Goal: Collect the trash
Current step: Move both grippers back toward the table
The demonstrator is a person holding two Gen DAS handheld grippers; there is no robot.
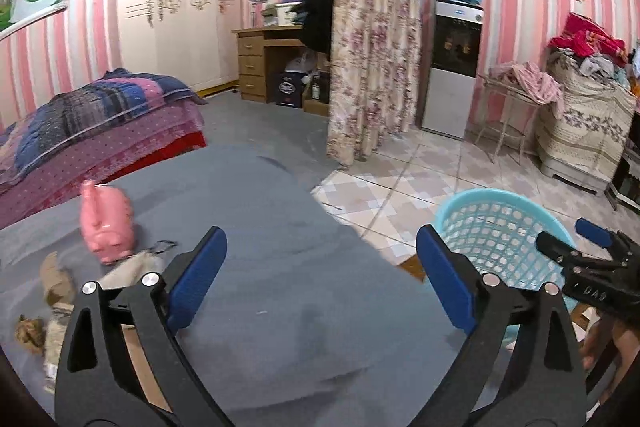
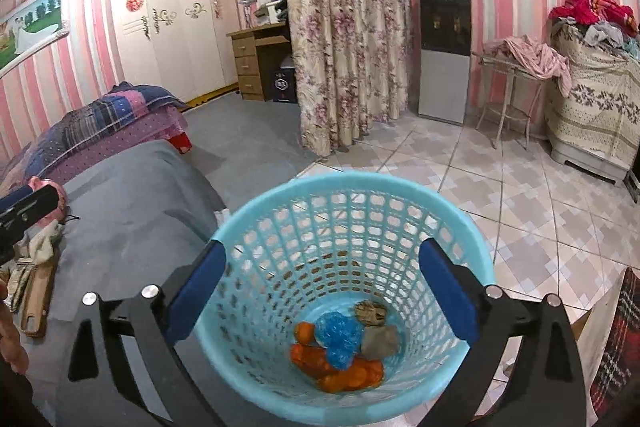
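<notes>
2 grippers stand wide apart, holding nothing. Right gripper (image 2: 320, 291) hangs over the blue basket (image 2: 256, 211) holding crumpled trash (image 2: 340, 351); left gripper (image 1: 320, 279) sits above the grey table (image 1: 288, 227).

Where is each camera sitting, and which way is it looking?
Left wrist view: sits on the left claw, looking across the grey bed cover into the room; its open fingers show, plus the right claw at the edge.
Right wrist view: sits on the right claw, looking down into the blue basket with orange, blue and brown trash; its open fingers show, plus the left claw at the left edge.
Both share the basket, pink piggy bank, wardrobe and water dispenser.
</notes>
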